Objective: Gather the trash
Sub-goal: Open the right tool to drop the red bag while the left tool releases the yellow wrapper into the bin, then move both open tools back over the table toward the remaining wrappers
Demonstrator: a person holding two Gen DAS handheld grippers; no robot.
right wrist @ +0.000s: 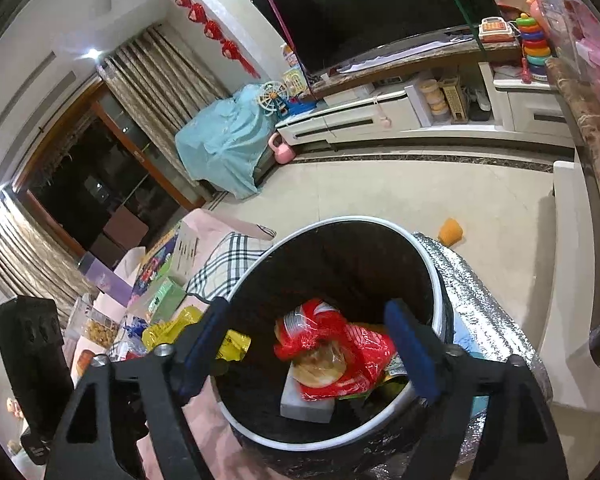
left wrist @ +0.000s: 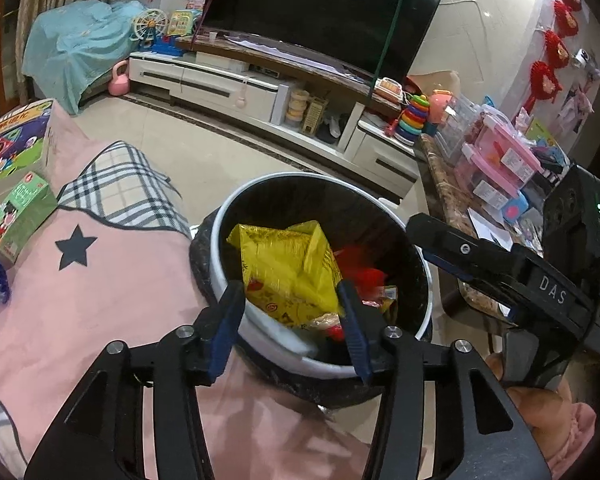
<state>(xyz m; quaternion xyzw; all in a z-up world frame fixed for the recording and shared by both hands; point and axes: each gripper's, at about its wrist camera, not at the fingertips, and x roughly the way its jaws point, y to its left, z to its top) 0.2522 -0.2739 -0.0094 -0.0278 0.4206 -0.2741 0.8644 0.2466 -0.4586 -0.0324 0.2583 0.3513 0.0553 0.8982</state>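
The left claw (left wrist: pixel 291 312) hangs over the near rim of the trash bin (left wrist: pixel 219 236), its two blue-padded fingers spread wide; a yellow wrapper (left wrist: pixel 287 268) sits between and just beyond them, and whether either pad touches it cannot be told. The right claw (right wrist: pixel 308 344) is likewise over the bin (right wrist: pixel 432 264), fingers spread wide with nothing between them; directly below and ahead lie one red wrapper (right wrist: pixel 340 344) and one white block (right wrist: pixel 306 398) on the bin's black liner. There is one bin, white-rimmed, with a silver foil sheet (right wrist: pixel 484 300) against its far-right side. To the left of both claws a pink blanket (left wrist: pixel 111 288) carries one green carton (left wrist: pixel 17 212). Beyond the bin the tiled floor (right wrist: pixel 400 196) is open up to the TV cabinet (left wrist: pixel 227 88)
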